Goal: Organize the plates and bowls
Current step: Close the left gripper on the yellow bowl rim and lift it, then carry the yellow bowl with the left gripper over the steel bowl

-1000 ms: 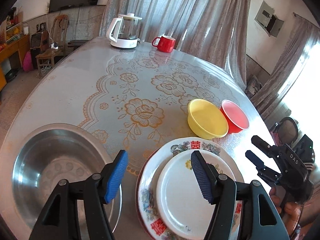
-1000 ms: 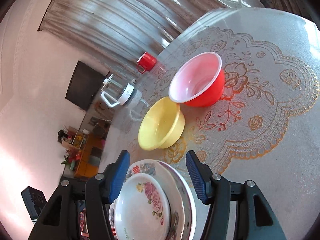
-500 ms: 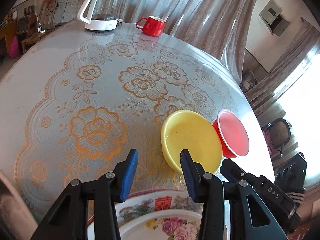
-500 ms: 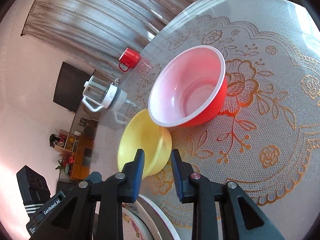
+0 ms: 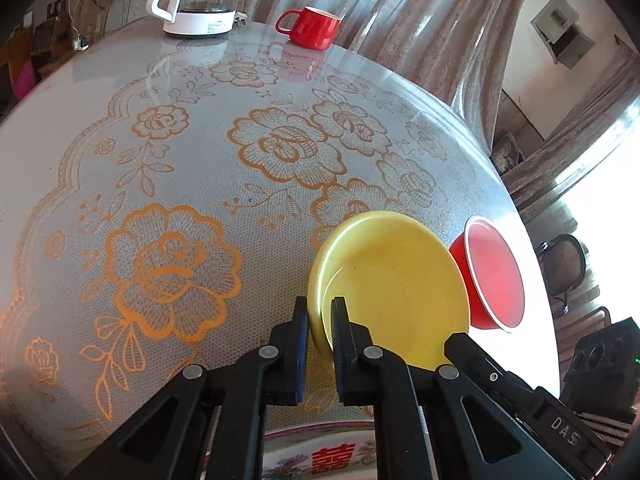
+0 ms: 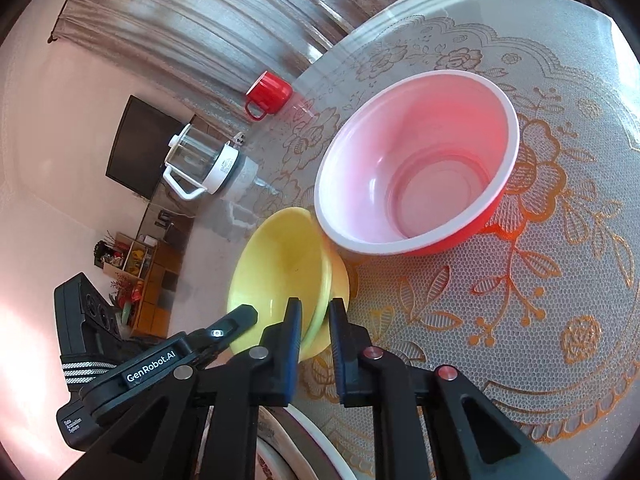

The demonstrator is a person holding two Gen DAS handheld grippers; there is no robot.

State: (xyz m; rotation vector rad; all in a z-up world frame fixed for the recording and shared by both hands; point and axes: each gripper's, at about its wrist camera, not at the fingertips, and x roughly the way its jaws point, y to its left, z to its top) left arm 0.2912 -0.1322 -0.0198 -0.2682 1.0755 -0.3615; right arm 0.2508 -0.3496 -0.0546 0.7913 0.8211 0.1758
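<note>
A: Where do your tongs sit?
B: My left tongs (image 5: 320,312) and right tongs (image 6: 314,316) have just closed, both clamped on the yellow bowl's (image 5: 396,284) near rim, on the worktop (image 5: 168,152).
A: Handling?
B: Probably light, stiff, slick plastic; red bowl (image 6: 416,160) touches it behind.

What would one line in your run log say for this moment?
left gripper: shut on yellow bowl rim | right gripper: shut on same rim | red bowl: beside it, untouched | next, likely: lift
</note>
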